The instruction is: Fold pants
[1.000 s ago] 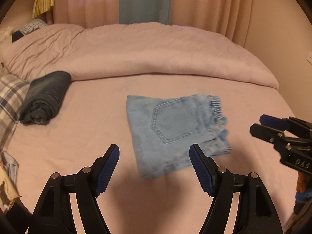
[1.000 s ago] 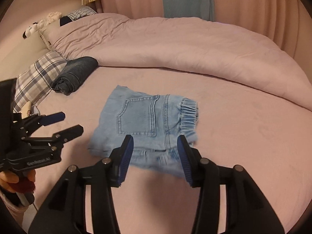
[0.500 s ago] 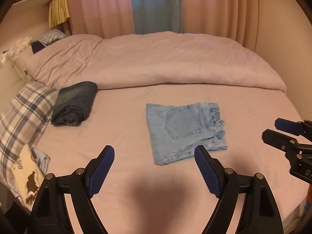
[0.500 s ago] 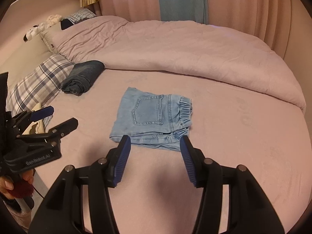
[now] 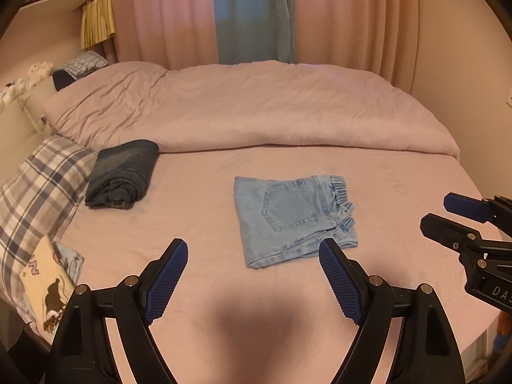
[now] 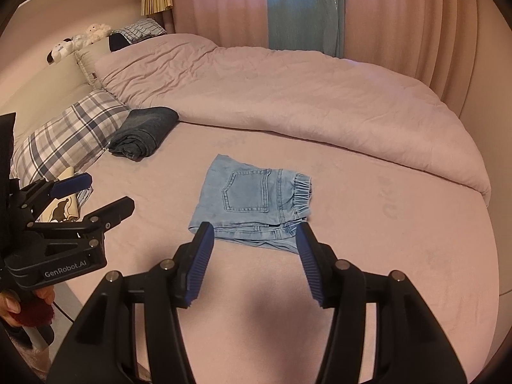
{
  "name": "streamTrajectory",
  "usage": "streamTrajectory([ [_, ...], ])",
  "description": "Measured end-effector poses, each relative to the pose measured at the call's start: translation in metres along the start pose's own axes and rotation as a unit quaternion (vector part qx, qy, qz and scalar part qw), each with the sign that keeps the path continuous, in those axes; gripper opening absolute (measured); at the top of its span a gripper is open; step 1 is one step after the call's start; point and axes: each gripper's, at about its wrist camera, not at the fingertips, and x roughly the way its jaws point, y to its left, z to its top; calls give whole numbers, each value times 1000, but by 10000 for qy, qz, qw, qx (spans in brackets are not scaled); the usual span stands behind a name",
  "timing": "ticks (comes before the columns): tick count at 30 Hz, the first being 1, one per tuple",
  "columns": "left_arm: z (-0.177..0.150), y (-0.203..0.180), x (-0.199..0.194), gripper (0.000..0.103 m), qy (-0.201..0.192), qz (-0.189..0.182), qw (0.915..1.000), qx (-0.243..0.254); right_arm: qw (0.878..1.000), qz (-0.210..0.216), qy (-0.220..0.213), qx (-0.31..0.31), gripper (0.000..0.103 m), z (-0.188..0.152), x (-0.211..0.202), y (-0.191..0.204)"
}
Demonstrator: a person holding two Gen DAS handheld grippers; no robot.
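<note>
Lying folded into a compact rectangle on the pink bed sheet (image 5: 198, 211), the light-blue denim pants (image 5: 294, 217) show a back pocket facing up and a gathered elastic waistband at their right edge in the left wrist view. The left claw (image 5: 252, 252) hangs above the sheet on the near side of the pants, its blue-padded fingers (image 5: 169, 275) spread wide with nothing between them and touching no cloth. The right claw (image 5: 438, 214) juts in from the right edge, clear of the pants, fingers parted. A rolled pair of dark jeans (image 5: 123, 172) rests at the left beside a plaid pillow (image 5: 38, 185), and a rumpled pink duvet (image 5: 243, 105) covers the far half of the bed before pink and blue curtains (image 5: 249, 12).

In the right wrist view, the folded pants (image 6: 252, 201) sit mid-sheet just beyond the right claw (image 6: 254, 233), whose fingers stand apart, empty, above the bedding. The left claw (image 6: 105, 192) enters from the left, open and carrying nothing, with a person's hand (image 6: 12, 300) gripping its handle at the lower left corner. The dark jeans (image 6: 144, 131) lie well apart from the pants, next to the plaid pillow (image 6: 64, 134).
</note>
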Motion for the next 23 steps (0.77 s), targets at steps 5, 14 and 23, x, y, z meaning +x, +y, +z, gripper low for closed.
streamTrajectory([
  [5,0,-1,-2,84,-10,-40,10000,-8,10000,6,-2,2,53,0,-2,2],
  [14,-1,-3,-4,84,-25,-28,10000,-6,10000,17,-22,-24,54,0,-5,4],
  [23,1,-3,-3,84,1,-32,10000,8,10000,29,-20,-21,54,1,-5,4],
])
